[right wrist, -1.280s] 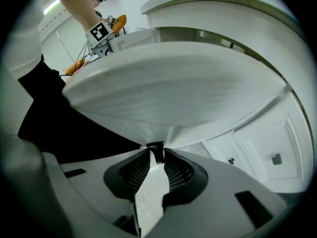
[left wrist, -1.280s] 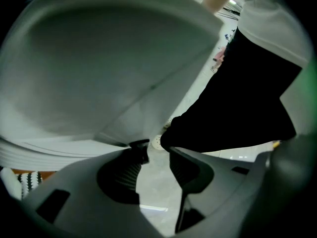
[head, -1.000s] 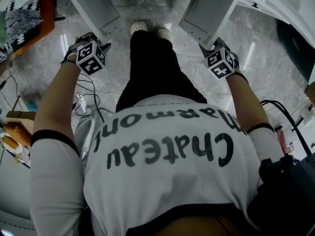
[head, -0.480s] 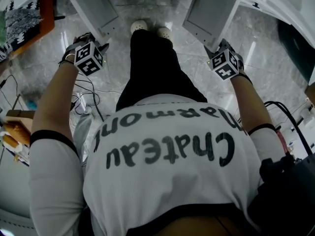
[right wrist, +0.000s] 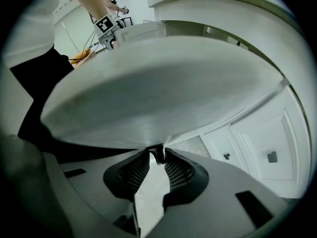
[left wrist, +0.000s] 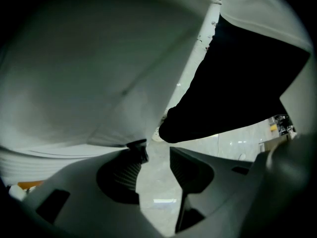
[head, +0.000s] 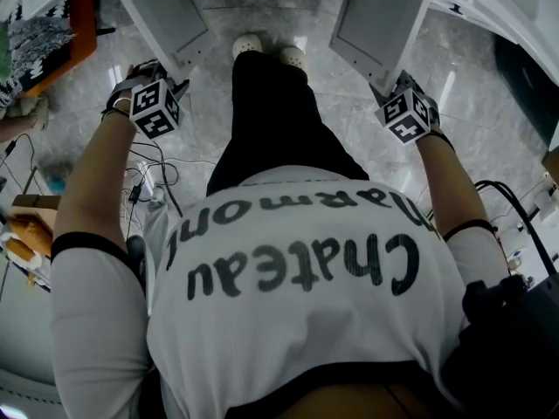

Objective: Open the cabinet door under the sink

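Shoes (head: 266, 52) on the floor (head: 210, 103) between two cabinet doors, left door (head: 166, 16) just ahead of the left tool (head: 168, 94), right door (head: 380, 20) ahead of the right tool (head: 395, 103), handle (right wrist: 156, 155) between that tool's jaws, cables (head: 148, 173) on the floor at left.

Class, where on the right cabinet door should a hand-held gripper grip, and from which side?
The dark pull on the right cabinet door's free edge, approached from that edge with jaws straddling it: it juts out as a narrow tab; the panel is broad and flat.

The white left cabinet door (head: 166, 20) and right cabinet door (head: 377, 26) stand swung open.
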The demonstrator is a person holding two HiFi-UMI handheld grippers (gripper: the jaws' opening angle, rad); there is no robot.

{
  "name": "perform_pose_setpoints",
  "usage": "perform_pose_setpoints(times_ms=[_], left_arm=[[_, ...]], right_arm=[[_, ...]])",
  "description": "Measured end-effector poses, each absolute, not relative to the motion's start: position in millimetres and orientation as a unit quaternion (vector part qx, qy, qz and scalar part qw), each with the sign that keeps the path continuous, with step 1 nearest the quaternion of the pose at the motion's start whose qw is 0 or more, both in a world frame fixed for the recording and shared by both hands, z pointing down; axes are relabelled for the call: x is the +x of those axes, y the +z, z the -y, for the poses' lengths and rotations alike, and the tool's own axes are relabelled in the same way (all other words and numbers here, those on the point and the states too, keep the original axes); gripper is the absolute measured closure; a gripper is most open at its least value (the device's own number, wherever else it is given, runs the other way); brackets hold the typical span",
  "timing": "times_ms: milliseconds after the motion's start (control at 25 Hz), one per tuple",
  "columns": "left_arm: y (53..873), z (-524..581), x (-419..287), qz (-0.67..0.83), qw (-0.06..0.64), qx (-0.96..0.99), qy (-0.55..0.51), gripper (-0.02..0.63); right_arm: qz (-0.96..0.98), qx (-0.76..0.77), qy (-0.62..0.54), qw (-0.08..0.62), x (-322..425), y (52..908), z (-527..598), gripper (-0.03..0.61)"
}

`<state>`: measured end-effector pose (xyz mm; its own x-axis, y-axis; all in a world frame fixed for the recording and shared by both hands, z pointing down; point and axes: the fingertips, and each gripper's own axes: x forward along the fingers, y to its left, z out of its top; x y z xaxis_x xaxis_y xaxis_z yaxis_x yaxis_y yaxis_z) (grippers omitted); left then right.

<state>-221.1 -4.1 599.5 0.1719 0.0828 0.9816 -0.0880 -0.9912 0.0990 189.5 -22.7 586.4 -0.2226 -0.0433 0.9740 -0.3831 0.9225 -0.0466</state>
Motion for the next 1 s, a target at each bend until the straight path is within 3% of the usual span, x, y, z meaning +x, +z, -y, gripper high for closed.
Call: perform_pose_setpoints(times_ms=[1000], left_arm=[[598.0,-7.3,-259.6,-0.054,0.024,0.748,0.661,0.453]], right_arm=[[0.758,0.107,0.114,0.634,212.9,588.2,19.7,0.494]])
